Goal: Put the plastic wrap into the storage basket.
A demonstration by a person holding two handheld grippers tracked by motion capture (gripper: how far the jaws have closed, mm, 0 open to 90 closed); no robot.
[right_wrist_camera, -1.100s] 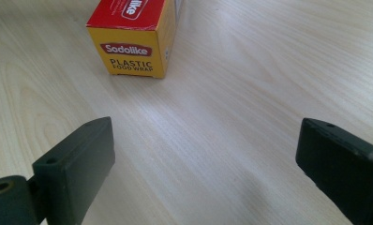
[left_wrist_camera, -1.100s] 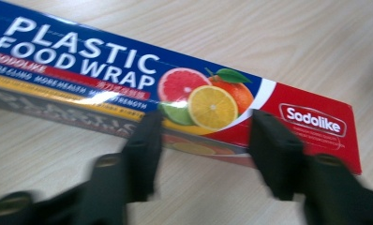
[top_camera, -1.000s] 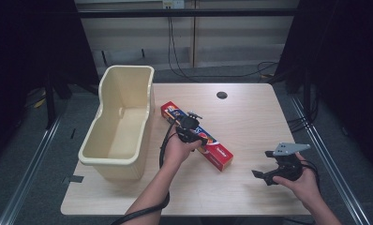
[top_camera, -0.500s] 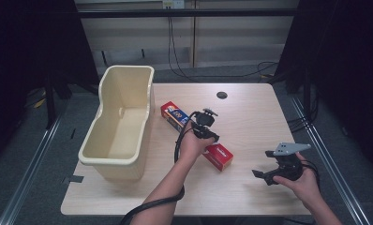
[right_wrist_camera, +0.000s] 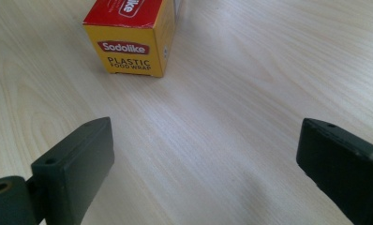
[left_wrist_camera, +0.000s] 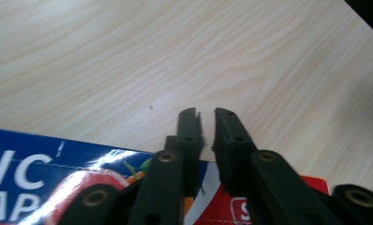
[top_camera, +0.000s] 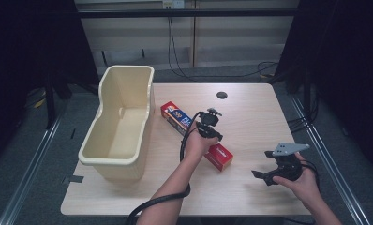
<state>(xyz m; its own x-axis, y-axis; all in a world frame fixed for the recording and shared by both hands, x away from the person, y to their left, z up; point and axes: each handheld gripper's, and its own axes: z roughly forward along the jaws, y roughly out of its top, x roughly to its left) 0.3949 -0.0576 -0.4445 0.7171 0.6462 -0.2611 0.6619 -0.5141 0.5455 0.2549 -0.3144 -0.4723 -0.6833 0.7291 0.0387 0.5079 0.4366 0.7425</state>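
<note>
High view: a pale wooden bench [top_camera: 250,187] carries a long red, blue and yellow cardboard box of plastic food wrap [top_camera: 220,156], lying flat and slanted near the bench's middle. Just to the box's left stands a tall cream plastic bin [top_camera: 121,126], open at the top, at the bench's left edge. A small dark round hole [top_camera: 221,95] sits in the bench top towards the far side.

The person's left hand-held gripper [top_camera: 208,127] hangs right over the middle of the box, held by a hand [top_camera: 197,146] whose forearm comes in from the bottom. Its jaws have just been closing. In the left gripper view the two black jaws stand almost together with only a thin slit between them and nothing caught there; their tips [left_wrist_camera: 207,123] reach past the box's long edge [left_wrist_camera: 44,168] over bare wood.

The right hand-held gripper [top_camera: 265,172] is low over the bench's right front part, well apart from the box. In the right gripper view its jaws stand wide apart with only bare bench between them [right_wrist_camera: 205,154], and the yellow end face of the box [right_wrist_camera: 130,44] lies ahead.
</note>
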